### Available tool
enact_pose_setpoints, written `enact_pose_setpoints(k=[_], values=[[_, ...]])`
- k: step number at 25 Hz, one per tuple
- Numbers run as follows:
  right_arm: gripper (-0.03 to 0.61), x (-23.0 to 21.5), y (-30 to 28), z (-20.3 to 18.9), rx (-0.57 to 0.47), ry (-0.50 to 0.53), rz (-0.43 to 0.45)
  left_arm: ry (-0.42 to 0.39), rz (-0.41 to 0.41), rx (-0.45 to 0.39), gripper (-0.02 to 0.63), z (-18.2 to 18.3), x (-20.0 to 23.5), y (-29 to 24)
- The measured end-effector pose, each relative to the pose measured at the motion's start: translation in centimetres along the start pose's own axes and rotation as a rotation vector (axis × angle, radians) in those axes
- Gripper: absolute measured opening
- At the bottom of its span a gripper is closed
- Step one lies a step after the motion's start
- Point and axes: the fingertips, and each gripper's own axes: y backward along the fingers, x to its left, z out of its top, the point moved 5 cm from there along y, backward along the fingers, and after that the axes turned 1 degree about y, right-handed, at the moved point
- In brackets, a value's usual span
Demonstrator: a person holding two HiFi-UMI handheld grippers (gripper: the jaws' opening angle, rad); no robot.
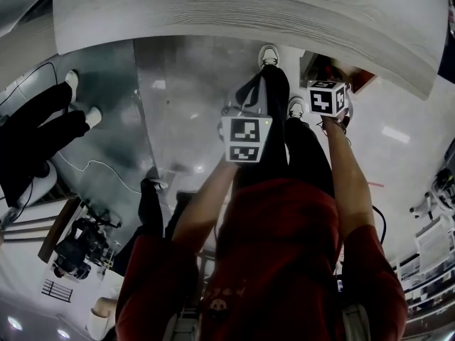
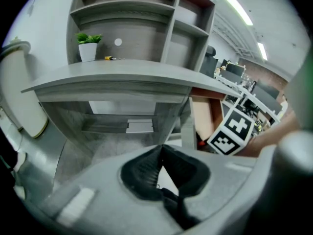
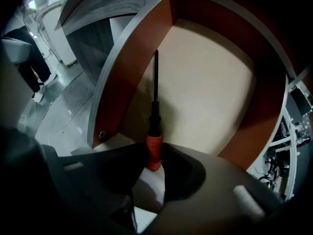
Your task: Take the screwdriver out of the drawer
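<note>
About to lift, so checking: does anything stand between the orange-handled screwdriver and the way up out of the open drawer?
Nothing visible does. The right gripper has its pads on the handle of the orange-handled, black-shafted screwdriver. The screwdriver lies alone on the bare floor of the pale-floored, red-brown-walled drawer, apart from the walls, with nothing over it.

The drawer [image 3: 210, 97] is open from above, and its pale floor gives free passage to the right of the screwdriver [image 3: 154, 131]. Its reddish walls [image 3: 129, 72] hem in both sides, the left one near the shaft. The grey desk top [image 1: 242, 13] overhangs the far end.
</note>
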Motion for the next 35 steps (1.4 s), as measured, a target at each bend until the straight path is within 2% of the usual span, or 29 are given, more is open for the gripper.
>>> enact_pose_setpoints(k=[21,28,35], values=[[0.095,0.2,9.3,-4.5,-0.035,0.058,0.069,-0.034,0.058,-0.104,0.0,1.6,-5.0,8.4],[0.095,1.0,13.9,-7.0,-0.097,0.092,0.123,0.014,0.108,-0.137,0.0,1.0,-6.9,12.4],[0.095,1.7,19.5,-7.0,-0.203,0.094,0.171,0.075,0.151,-0.18,0.0,0.5,-7.7,16.8]])
